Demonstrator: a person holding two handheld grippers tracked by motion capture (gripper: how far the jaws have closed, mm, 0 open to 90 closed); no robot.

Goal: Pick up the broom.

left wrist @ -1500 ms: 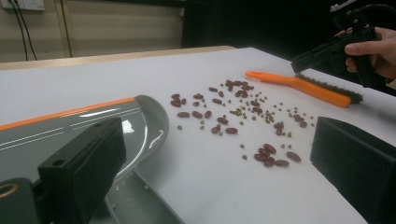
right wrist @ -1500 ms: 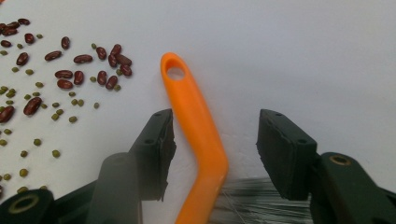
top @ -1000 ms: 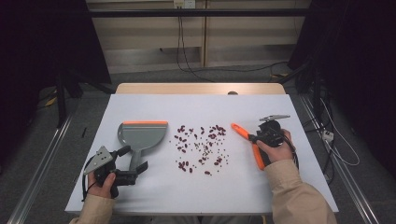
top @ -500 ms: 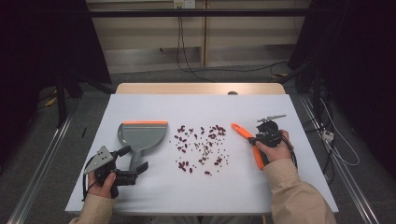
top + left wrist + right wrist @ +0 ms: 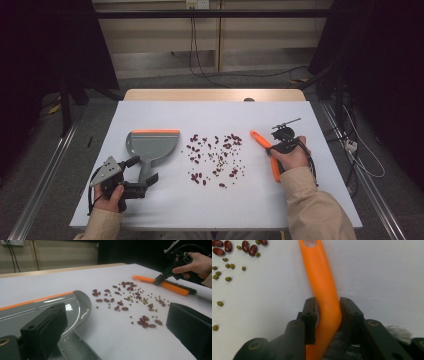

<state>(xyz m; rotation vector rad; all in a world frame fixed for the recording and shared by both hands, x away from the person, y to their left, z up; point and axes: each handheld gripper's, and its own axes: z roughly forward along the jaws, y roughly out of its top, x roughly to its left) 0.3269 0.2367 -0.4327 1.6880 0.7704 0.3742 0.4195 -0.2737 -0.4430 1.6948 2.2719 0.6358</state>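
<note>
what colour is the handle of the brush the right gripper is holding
Bright orange. The brush handle shows best in the right gripper view, clamped between the right gripper.

A white-topped table [image 5: 165, 210] carried three groups of things. A grey dustpan [image 5: 151, 146] with an orange front edge lay flat on the left part of the table. Dark red beans [image 5: 215, 157] and smaller green beans [image 5: 129, 298] lay scattered at the centre. An orange-handled brush [image 5: 265, 150] rested on the right part, bristles toward the near edge.
</note>
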